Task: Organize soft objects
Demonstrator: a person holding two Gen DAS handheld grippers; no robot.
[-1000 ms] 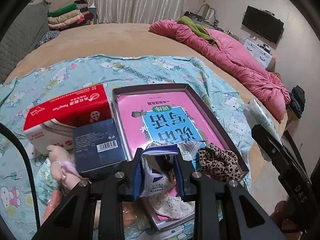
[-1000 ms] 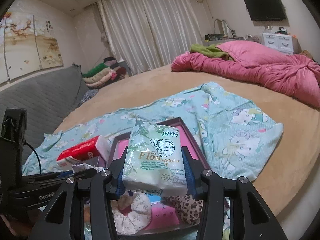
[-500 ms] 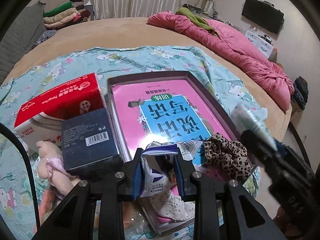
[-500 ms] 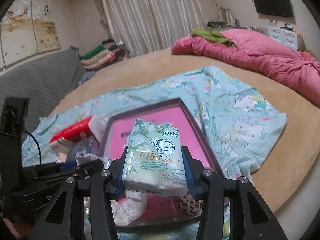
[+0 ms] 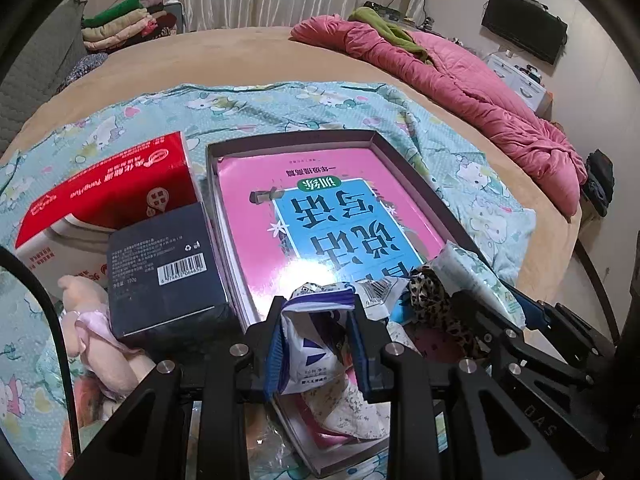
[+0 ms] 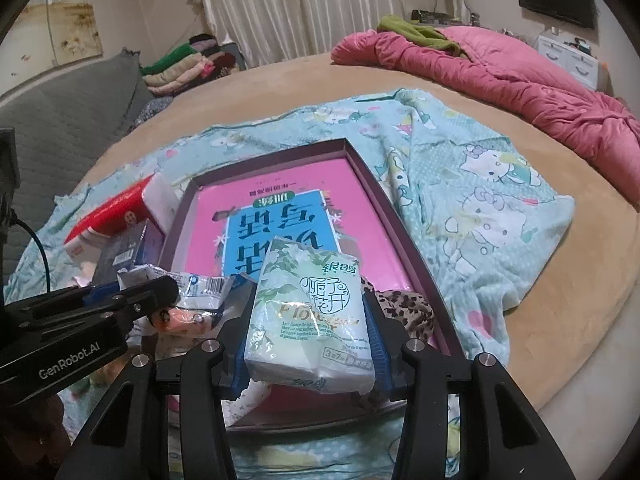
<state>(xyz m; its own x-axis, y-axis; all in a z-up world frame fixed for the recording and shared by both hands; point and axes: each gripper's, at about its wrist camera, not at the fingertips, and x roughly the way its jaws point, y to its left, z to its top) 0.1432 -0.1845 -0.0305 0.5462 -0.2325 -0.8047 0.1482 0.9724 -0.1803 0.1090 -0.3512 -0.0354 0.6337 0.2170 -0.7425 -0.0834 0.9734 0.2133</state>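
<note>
The left gripper [image 5: 316, 344] is clamped on a crumpled white-and-blue packet [image 5: 312, 344], and the right gripper [image 6: 310, 334] is clamped on a green tissue pack [image 6: 310, 312] lettered "Flower", both held over the near end of the purple-rimmed tray [image 6: 416, 264] where a leopard scrunchie [image 6: 404, 308] lies. Only the left wrist view shows the dark box's [image 5: 164, 268] barcode and a pink plush toy [image 5: 96, 328], probably a doll. Only the right wrist view shows "GenRobot.AI" on the other gripper's body.
</note>
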